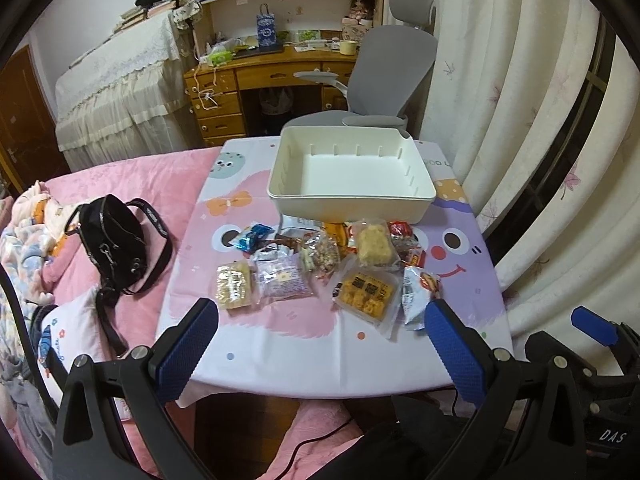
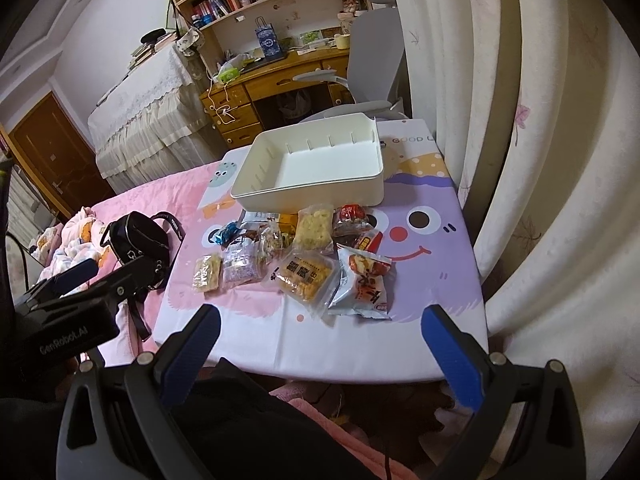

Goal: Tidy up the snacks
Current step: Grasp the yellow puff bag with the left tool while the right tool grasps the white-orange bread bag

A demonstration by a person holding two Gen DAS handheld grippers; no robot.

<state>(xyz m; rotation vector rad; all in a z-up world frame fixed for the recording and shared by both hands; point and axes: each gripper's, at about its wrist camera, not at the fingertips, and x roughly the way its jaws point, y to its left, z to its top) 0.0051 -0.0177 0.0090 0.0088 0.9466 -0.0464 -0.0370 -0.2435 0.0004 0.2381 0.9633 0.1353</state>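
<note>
**Snacks still loose, bin empty: sorting not yet begun**

Left wrist view: the left tool (image 1: 322, 330) is hanging low over the near edge of the bench (image 1: 320, 360), jaws spread wide, nothing between them. The white bin (image 1: 352, 200) is sitting empty at the far end of the cartoon-printed cloth. The snack pile is lying just in front of it: a pale cracker pack (image 1: 234, 285), a clear purple-tinted pack (image 1: 282, 278), a yellow biscuit tray (image 1: 366, 292) and a rice-cake pack (image 1: 373, 246), with smaller wrappers overlapping behind. A black bag (image 1: 116, 248) is resting on the pink bed, well apart from the snacks. A finger of the right tool is showing at the lower right edge.

Right wrist view: the right tool (image 2: 320, 330) is hovering at the bench's near edge too, jaws wide and empty. The red-and-white packet (image 2: 362, 284) is lying nearest to it, touching the yellow biscuit tray (image 2: 304, 278). The white bin (image 2: 312, 196) is empty here as well.

Judgement: this looks like the opening step, choosing a first pack. The next move is likely calling for a reach forward and down onto a near, unburied pack, closing across its crinkly edge, then lifting it over the bin's front wall
</note>
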